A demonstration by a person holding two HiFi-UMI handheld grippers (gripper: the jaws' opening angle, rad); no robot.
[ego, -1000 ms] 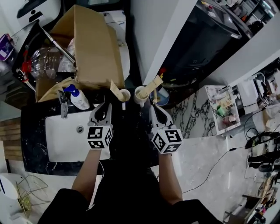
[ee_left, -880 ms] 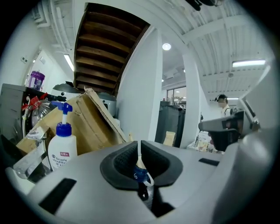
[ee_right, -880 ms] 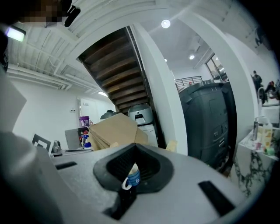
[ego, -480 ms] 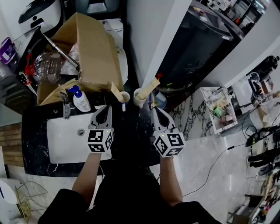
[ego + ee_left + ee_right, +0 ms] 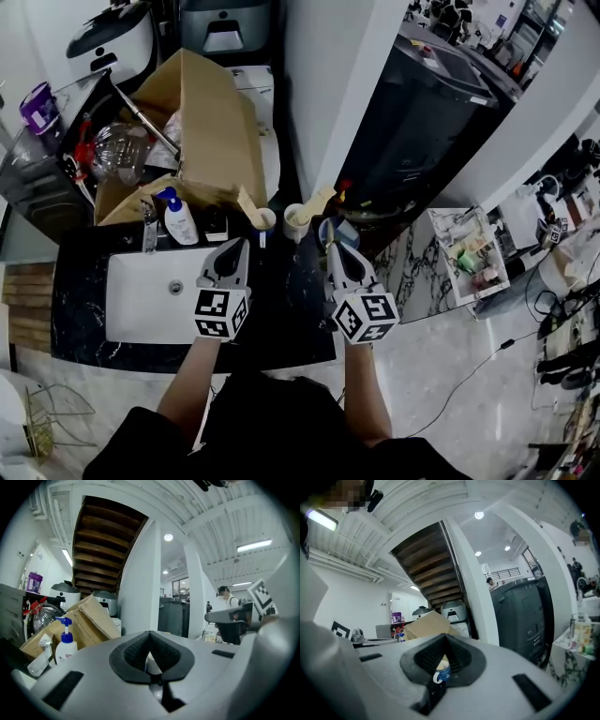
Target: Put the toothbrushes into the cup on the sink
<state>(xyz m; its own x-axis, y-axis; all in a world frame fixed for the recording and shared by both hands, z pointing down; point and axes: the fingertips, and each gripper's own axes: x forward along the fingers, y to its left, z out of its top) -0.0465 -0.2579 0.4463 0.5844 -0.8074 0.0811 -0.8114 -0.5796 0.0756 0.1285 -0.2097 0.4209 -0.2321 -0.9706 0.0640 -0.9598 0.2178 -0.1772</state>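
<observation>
Both claws hover low over the dark counter, side by side and well apart from each other. The left claw is pinched fully together with nothing in it, and its own view confirms it: the black pads meet at the tip and only a pale sliver of background shows through the notch. The right claw is the same story, jaws closed tight and empty (through its notch you can just spot the blue mug beyond). And the task's things? Look just past the claw tips: the left cup has a wooden toothbrush leaning out to the left, and the right cup has a second toothbrush leaning out to the right. Both cups stand on the counter just to the right of the white sink. The blue mug sits near the right cup, by the right claw's tip. A pump bottle stands behind the sink, with an open cardboard box behind it.
</observation>
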